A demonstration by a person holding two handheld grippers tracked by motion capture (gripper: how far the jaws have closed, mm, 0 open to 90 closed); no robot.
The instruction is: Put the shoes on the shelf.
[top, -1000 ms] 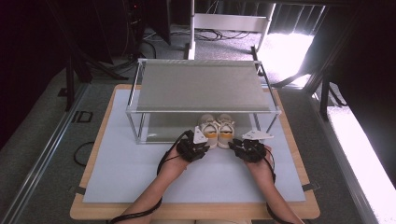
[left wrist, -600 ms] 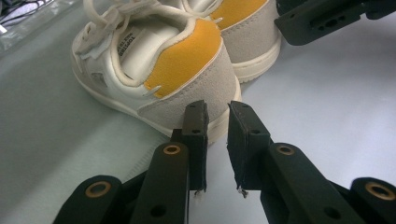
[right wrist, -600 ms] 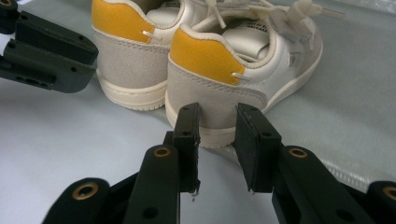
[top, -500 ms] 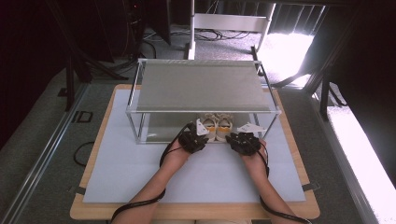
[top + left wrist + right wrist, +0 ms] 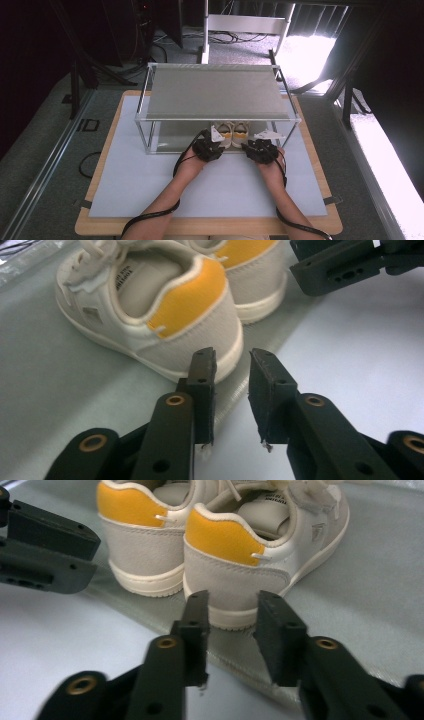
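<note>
Shoes (image 5: pixel 232 133) sit on rack's (image 5: pixel 215 92) grey shelf, over white mat (image 5: pixel 150 180).

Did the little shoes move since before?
Yes. The shoes went away from the person, in under the rack's front edge, onto its bottom shelf. Earlier they sat in front of it.

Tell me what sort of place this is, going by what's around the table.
Probably a lab or studio set up for recording, not a home. A small shoe rack stands on a white mat on a wooden board, cables run over the grey carpeted floor, and dark stands ring the table.
</note>
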